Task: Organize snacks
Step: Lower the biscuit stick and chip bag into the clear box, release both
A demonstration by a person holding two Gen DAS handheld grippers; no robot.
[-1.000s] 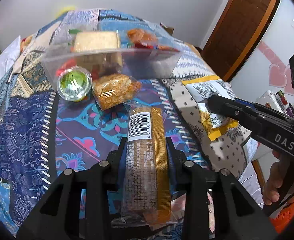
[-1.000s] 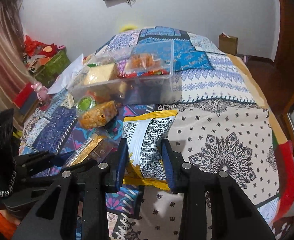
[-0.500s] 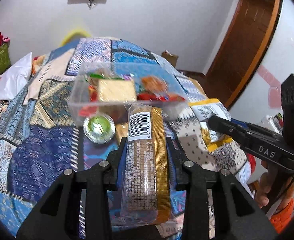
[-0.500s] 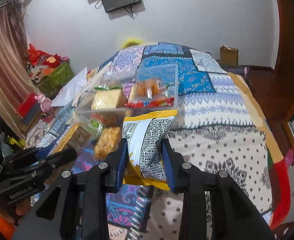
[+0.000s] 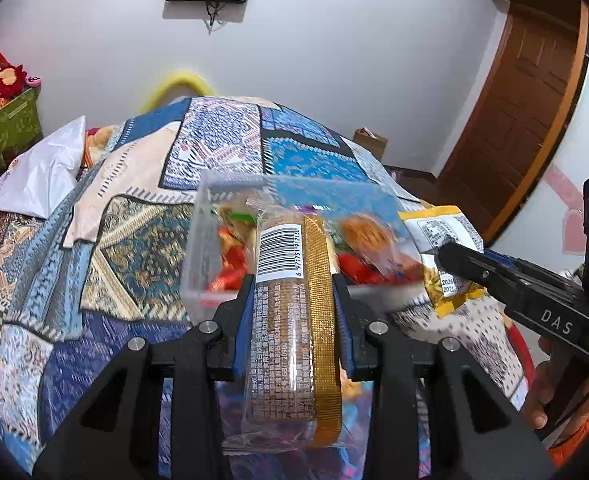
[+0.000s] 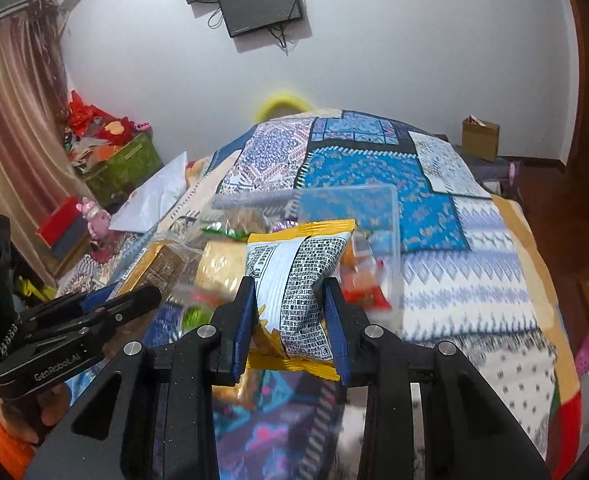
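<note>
Claws both grip snacks: left claw (image 5: 292, 304) clamped on a gold biscuit pack (image 5: 294, 320), right claw (image 6: 288, 312) on a yellow-edged chip bag (image 6: 298, 280), before the clear snack bin (image 6: 382, 216) on the bed (image 6: 474, 280).

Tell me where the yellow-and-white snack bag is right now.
The yellow-and-white snack bag is clamped between the right gripper fingers, lifted just in front of the clear plastic bin on the patterned bedspread.

Gold cracker pack (image 5: 294, 320); yellow-white pouch (image 6: 298, 280); blurry, perhaps clear bin (image 5: 230, 240).
</note>
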